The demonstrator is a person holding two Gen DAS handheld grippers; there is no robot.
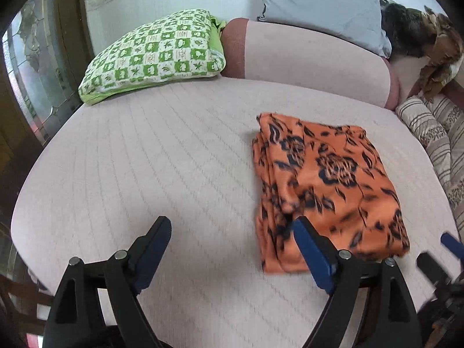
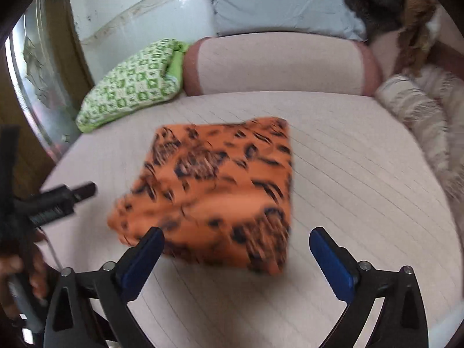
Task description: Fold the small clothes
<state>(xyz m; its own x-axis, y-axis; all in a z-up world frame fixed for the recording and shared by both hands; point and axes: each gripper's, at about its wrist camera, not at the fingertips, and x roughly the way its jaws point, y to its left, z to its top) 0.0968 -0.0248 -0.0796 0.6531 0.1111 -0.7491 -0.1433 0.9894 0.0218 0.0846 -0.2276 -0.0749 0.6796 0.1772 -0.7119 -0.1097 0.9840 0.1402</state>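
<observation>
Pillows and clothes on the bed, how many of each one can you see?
Pillows: 2, green checked pillow and grey pillow
Bolsters: 1, pink bolster
Folded clothes: 1, orange flowered cloth
Total: 4

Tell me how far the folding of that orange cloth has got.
Done: the orange cloth lies on the mattress as a compact, layered rectangle, so it looks folded. In hand: nothing; the left claw and right claw are both open with no fabric between their fingers. Left: perhaps squaring the slightly uneven edges; no other small unfolded garment shows in either view.
</observation>
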